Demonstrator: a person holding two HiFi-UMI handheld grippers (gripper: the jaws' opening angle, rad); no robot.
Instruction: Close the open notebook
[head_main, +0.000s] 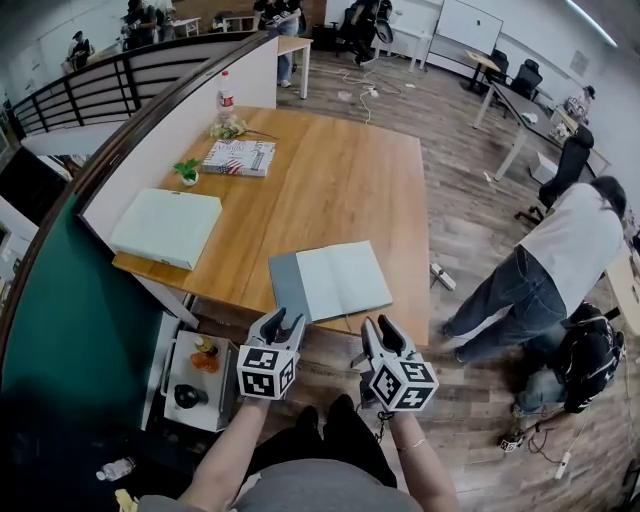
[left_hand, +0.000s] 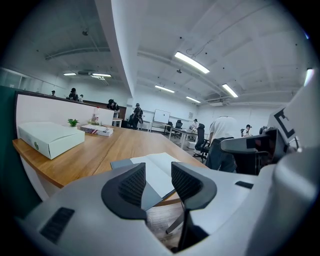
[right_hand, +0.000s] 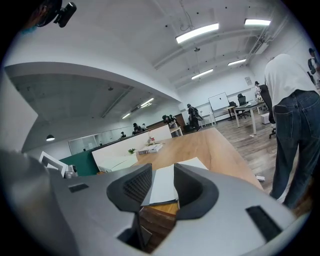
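- The notebook (head_main: 330, 282) lies open and flat at the near edge of the bench (head_main: 345, 180), pages up, with its grey cover showing along the left side.
- My left gripper (left_hand: 158, 181) hangs just off that near edge, short of the notebook and not touching it. Its fingers sit a narrow gap apart with nothing between them.
- My right gripper (right_hand: 158, 182) is right beside it, same deal: fingers a little apart, empty, pointing at the notebook.
- A white box (head_main: 166, 228) sits at the bench's left edge and a book (head_main: 238, 157) lies toward the far left corner, both well apart from the notebook.
- A person (head_main: 555, 265) in a white top stands off the bench's right edge.
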